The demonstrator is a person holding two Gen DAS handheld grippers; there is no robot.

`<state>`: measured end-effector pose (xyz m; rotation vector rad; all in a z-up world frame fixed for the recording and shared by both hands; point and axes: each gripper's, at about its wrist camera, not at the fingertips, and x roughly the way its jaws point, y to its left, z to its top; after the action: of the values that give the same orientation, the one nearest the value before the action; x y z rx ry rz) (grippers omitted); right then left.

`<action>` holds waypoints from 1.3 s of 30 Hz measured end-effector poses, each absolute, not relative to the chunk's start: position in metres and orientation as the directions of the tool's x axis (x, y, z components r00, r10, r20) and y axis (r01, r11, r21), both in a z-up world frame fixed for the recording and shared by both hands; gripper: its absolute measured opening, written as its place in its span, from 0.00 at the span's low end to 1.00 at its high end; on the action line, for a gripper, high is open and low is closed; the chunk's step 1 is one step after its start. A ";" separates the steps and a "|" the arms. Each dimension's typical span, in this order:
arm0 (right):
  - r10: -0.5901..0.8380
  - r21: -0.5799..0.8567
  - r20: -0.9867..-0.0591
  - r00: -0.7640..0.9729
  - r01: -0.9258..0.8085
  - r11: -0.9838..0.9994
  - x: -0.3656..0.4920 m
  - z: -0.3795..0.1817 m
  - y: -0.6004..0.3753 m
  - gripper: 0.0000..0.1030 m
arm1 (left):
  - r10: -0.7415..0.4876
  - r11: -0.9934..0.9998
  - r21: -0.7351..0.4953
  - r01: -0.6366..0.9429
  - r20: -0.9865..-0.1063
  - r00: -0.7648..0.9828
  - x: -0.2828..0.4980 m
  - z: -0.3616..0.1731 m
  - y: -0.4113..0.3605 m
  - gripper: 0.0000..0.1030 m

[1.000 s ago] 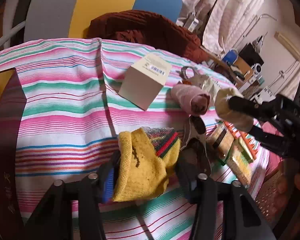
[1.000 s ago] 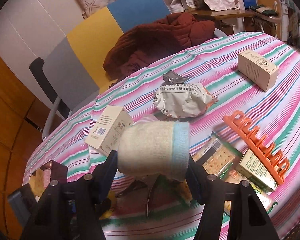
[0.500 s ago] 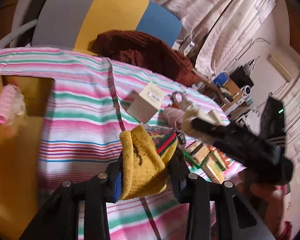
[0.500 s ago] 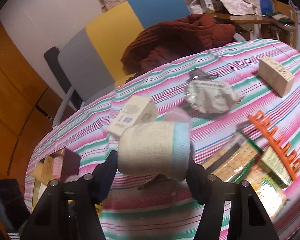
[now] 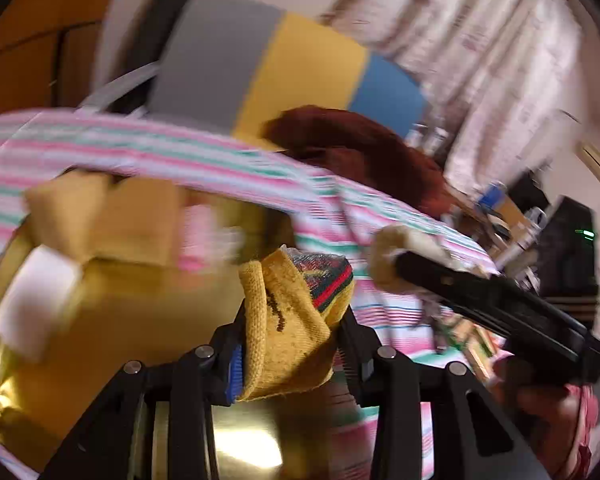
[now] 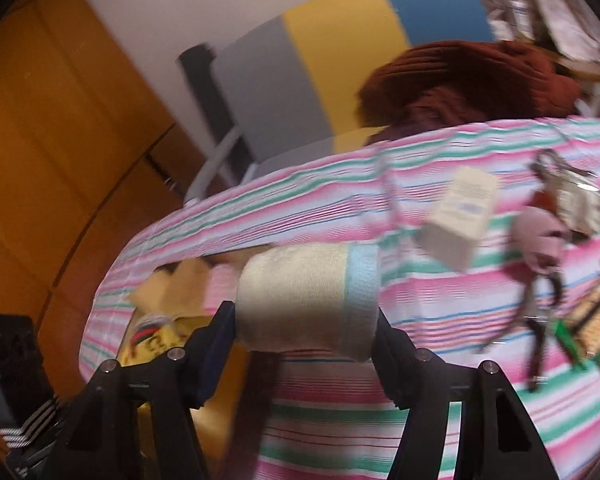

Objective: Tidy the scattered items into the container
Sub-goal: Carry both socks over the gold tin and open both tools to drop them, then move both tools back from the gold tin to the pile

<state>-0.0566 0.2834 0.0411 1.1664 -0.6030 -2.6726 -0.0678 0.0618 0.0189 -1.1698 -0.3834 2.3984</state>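
Observation:
My left gripper is shut on a rolled yellow sock with a striped cuff and holds it over the open cardboard box on the striped table. My right gripper is shut on a rolled cream sock with a light blue cuff, held above the table beside the box. The cream sock also shows in the left wrist view at the right. The yellow sock shows in the right wrist view at lower left. Both views are blurred.
A small white carton, a pink sock roll, pliers, a snack bag and cracker packs lie on the striped cloth. The box holds a pink item and a white block. A chair with a brown jacket stands behind.
Both grippers have swung left with their socks. The left one now hangs over the open box. The right one has come up close beside it.

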 end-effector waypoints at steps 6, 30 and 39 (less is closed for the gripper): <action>-0.353 0.370 -0.704 -0.616 0.106 -0.923 -0.085 0.035 0.212 0.62 | 0.412 -0.903 -0.406 -0.137 -0.733 -0.542 -0.086 -0.005 0.004 0.38; -0.414 0.426 -0.746 -0.522 0.103 -0.899 -0.124 -0.001 0.165 0.68 | 0.313 -0.913 -0.403 0.068 -0.796 -0.519 -0.083 -0.027 -0.041 0.56; -0.379 0.378 -0.756 -0.533 0.117 -0.918 -0.109 0.009 0.165 0.56 | 0.299 -0.932 -0.361 0.014 -0.793 -0.532 -0.110 -0.017 -0.022 0.61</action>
<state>-0.1092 0.1651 0.0091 1.3297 -0.4091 -2.4910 -0.1100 -0.0220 -0.0170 -1.4239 -0.4907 2.5666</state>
